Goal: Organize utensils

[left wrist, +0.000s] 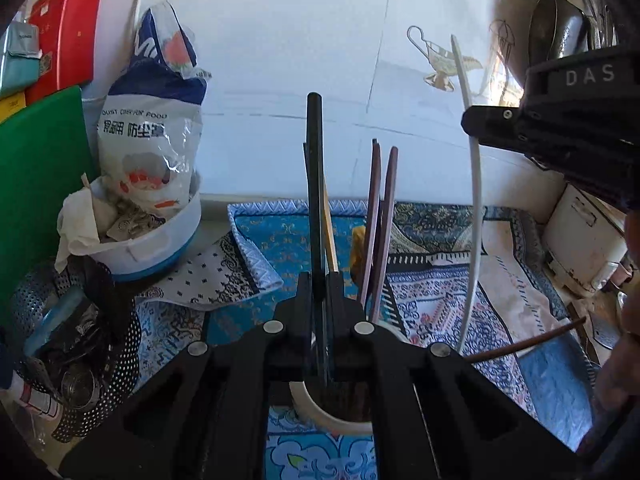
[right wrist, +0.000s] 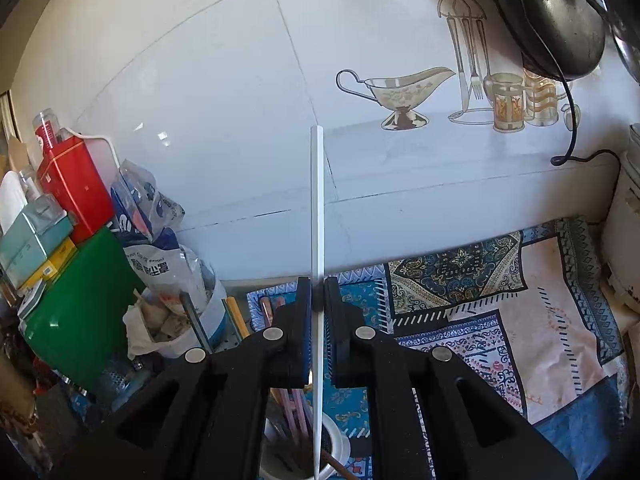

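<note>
Clamping a black chopstick (left wrist: 315, 184), the left gripper (left wrist: 319, 292) is closed on it, the stick standing upright between its fingers above a white holder cup (left wrist: 320, 414); brown chopsticks (left wrist: 380, 216) stand just right of the fingers. Right wrist view: the right gripper (right wrist: 319, 300) is closed on a white chopstick (right wrist: 317, 208), its lower tip at the holder cup (right wrist: 340, 446) beneath the fingers.

daylight – bright, cool | glare on wall tiles (right wrist: 160, 136) | fisheye-bent, dark edges – sharp
</note>
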A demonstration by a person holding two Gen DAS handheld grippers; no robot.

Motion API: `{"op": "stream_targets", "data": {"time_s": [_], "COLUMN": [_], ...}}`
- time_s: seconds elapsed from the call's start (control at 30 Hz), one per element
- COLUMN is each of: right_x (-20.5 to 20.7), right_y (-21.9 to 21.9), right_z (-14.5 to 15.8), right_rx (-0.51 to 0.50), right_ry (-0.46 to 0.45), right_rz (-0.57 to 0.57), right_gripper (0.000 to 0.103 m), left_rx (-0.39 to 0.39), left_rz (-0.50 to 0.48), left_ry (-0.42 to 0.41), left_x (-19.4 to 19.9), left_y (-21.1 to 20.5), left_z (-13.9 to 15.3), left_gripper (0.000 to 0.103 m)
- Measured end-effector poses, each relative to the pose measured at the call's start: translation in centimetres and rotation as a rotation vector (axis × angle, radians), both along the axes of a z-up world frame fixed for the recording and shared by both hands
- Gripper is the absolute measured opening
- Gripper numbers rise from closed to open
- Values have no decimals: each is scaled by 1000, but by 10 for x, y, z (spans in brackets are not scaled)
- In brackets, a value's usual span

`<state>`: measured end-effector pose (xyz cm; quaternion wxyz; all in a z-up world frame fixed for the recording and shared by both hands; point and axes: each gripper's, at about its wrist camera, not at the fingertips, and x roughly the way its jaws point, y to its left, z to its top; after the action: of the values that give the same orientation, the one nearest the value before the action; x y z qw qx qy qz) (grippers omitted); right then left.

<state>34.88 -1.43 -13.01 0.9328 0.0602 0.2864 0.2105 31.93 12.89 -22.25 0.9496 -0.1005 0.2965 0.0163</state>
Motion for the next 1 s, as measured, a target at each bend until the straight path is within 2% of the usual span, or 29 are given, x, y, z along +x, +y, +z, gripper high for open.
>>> {"op": "stream_targets", "data": {"time_s": [0.1,0.27,0.53,0.7,0.9,1.0], "right_x": [0,-2,-9,-23,-42,-54], "right_y": [8,19,35,39,33,30], "right_z": [-7,-16,-38,-56,-58,-51], "right_rx": [2,-16,-82,-135,-192,-235], "right_ry": [23,25,-21,22,98,131], "right_rz": [16,10,-18,15,98,166], "right_gripper": [6,6,6,6,6,6], "left_rx": [-48,-38,-34,-27,-14,2], "left_rz": [-65,-83,-29,-10,-5,-6], "left_ry": [75,127,131,147,145,122], "left_x": [-4,-21,-49,-55,-65,-74], "left_y": [9,24,52,59,55,48], "left_z": [0,11,21,16,26,39], "left_gripper": [4,4,5,5,5,12]}}
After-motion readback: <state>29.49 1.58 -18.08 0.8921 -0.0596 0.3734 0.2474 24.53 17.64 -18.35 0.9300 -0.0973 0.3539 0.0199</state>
